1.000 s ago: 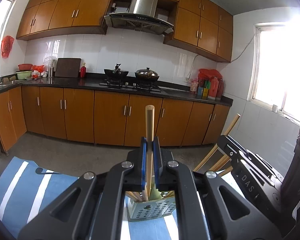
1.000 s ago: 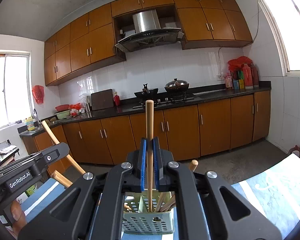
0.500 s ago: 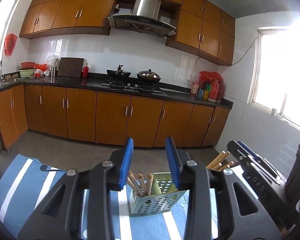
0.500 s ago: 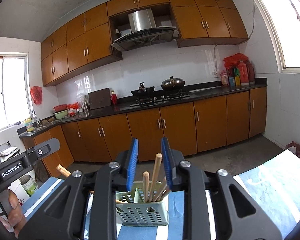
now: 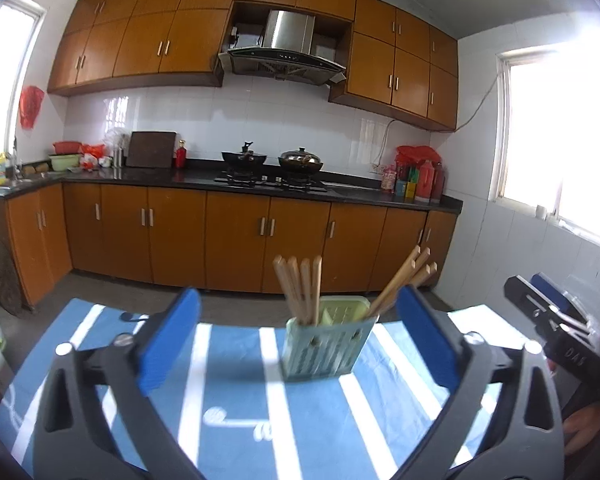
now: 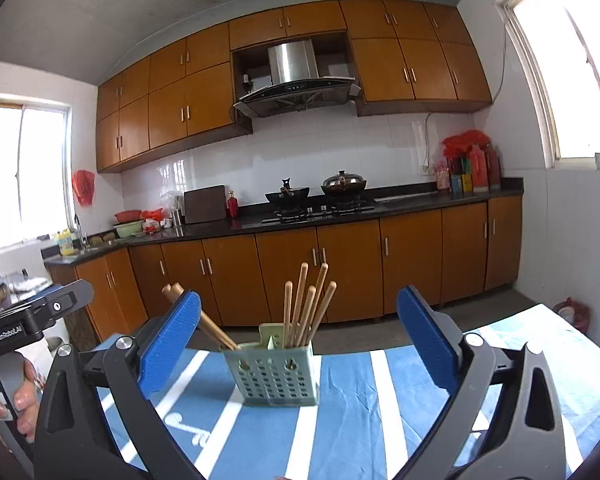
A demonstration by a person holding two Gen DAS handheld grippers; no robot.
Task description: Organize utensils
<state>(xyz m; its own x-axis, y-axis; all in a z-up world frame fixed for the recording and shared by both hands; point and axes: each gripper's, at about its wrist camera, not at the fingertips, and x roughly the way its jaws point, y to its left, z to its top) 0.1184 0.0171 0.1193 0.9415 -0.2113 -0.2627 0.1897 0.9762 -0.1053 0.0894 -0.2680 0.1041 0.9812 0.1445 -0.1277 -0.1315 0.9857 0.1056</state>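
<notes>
Both tongs, left [image 5: 298, 332] and right [image 6: 298, 336], were spread wide, empty; one holder [image 6: 274, 372] with about nine chopsticks [image 6: 304, 304] was seen ahead between them.

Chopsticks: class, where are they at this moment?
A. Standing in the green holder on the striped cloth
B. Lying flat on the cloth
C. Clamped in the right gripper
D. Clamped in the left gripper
A: the chopsticks stand in the holder on the cloth, while the left gripper and right gripper are open and empty.
</notes>
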